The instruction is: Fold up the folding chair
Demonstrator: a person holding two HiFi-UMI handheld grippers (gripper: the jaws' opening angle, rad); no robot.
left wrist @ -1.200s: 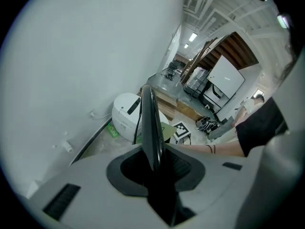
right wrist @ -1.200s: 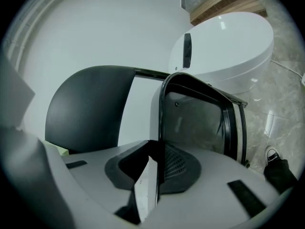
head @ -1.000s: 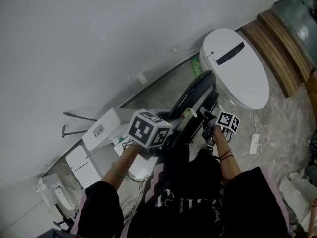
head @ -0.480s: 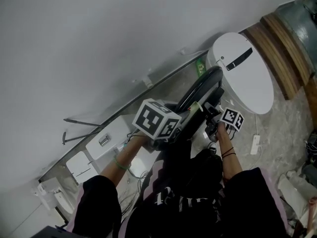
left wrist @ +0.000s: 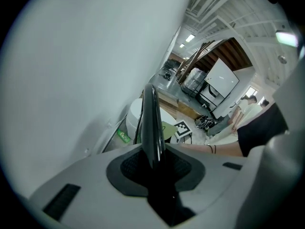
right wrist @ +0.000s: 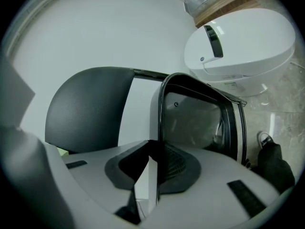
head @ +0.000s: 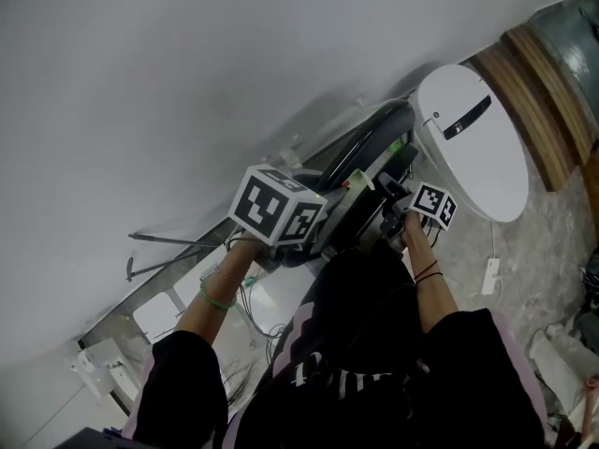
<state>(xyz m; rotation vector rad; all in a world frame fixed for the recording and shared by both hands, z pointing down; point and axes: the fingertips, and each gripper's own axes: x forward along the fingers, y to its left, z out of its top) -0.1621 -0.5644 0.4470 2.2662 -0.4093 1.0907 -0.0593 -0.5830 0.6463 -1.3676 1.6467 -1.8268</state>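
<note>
The folding chair (head: 370, 143) is black, folded flat, and held up on edge close to the white wall. My left gripper (head: 326, 238) grips its near left side. In the left gripper view the jaws (left wrist: 153, 163) are shut on a thin glossy black edge of the chair (left wrist: 150, 123). My right gripper (head: 398, 218) holds the right side. In the right gripper view the jaws (right wrist: 152, 168) are shut on the chair's frame tube (right wrist: 161, 113), with the rounded black backrest (right wrist: 88, 109) to its left.
A white oval appliance (head: 473, 143) stands right of the chair, next to a wooden ledge (head: 538, 92). White boxes (head: 154, 311) and cables lie along the wall's base at left. A white power strip (head: 490, 275) lies on the stone floor.
Both grippers have carried the folded chair across the floor toward the wall. Its top now sits right against the wall's base. Both grips are unchanged.
</note>
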